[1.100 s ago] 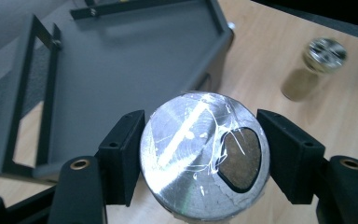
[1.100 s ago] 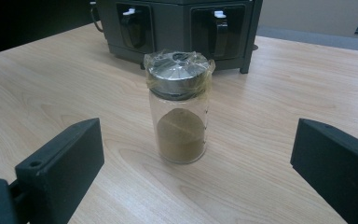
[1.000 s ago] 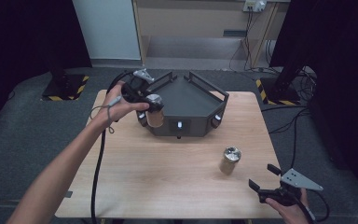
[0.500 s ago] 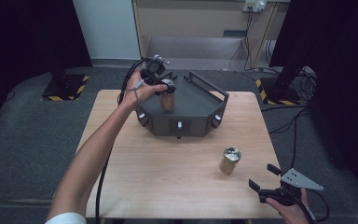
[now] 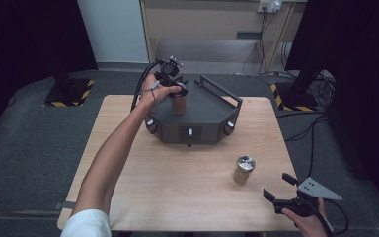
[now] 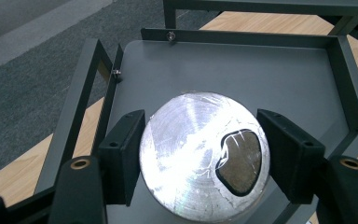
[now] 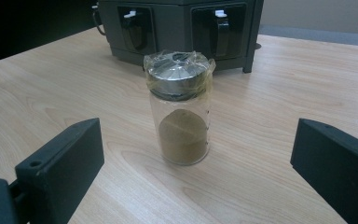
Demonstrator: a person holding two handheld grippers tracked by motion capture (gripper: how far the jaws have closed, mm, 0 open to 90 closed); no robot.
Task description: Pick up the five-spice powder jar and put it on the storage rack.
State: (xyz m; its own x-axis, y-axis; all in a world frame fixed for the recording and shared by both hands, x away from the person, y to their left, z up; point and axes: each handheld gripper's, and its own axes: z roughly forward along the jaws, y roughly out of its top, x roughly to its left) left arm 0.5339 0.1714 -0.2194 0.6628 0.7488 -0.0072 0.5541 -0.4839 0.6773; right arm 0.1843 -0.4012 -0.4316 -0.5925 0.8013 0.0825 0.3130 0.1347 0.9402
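Note:
My left gripper [image 5: 177, 94] is shut on a brown spice jar [image 5: 178, 104] and holds it upright over the dark grey tray [image 5: 212, 111] at the back of the table. In the left gripper view both black pads press the sides of the jar's shiny metal lid [image 6: 200, 158] above the tray floor [image 6: 242, 74]. A second glass jar [image 5: 243, 169] with brown powder and a metal lid stands on the table at the front right. My right gripper [image 5: 282, 190] lies open near the front right corner, its jaws wide apart, facing that jar [image 7: 181, 108] from a short way off.
The tray [image 7: 182, 25] has raised rails and latches on its front faces. The wooden table [image 5: 128, 163] has bare room at its left and middle. Dark floor, cables and stands with hazard tape surround it.
My left hand has carried the brown jar from the tray's left front corner rightward and back, over the tray's floor, and slightly down. The right gripper and the second jar have stayed still.

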